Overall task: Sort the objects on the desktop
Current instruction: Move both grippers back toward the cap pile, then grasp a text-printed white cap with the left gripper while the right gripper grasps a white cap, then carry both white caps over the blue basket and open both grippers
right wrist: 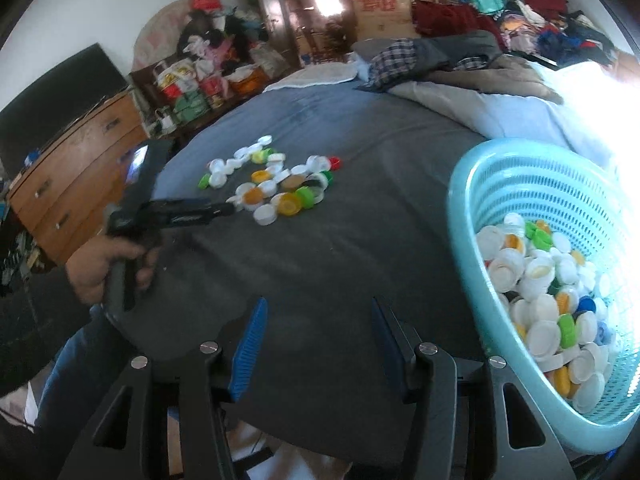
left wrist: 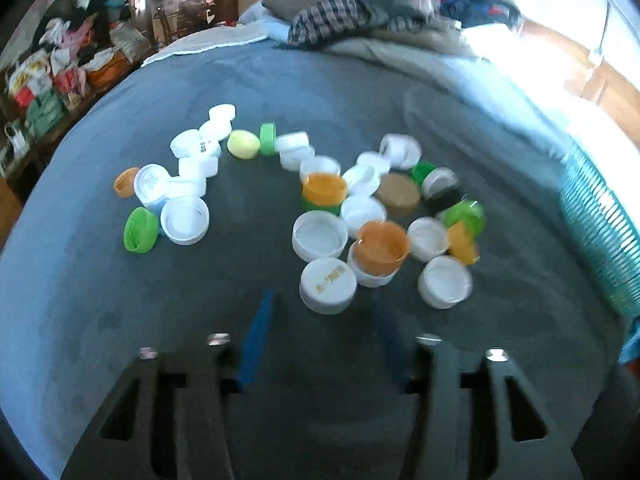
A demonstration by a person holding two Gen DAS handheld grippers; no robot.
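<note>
Caps [left wrist: 320, 200] lay scattered mid-bed [left wrist: 100, 300]; the basket [right wrist: 472, 200] of caps sat at its right edge. The left gripper [left wrist: 324, 336] hovered by them, jaws apart; the right gripper [right wrist: 320, 336] gaped, empty.

I'm looking across a bed [right wrist: 360, 128] with a dark grey cover, and at its far end there's a heap of clothes [right wrist: 460, 48] and a pale quilt [right wrist: 500, 112]. A wooden dresser [right wrist: 72, 172] stands to the left against a white wall [right wrist: 80, 12], beside a pile of bags [right wrist: 200, 76]. I can see a cardboard box [right wrist: 380, 4] farther back. Strong light [right wrist: 624, 92] washes out the right side.
</note>
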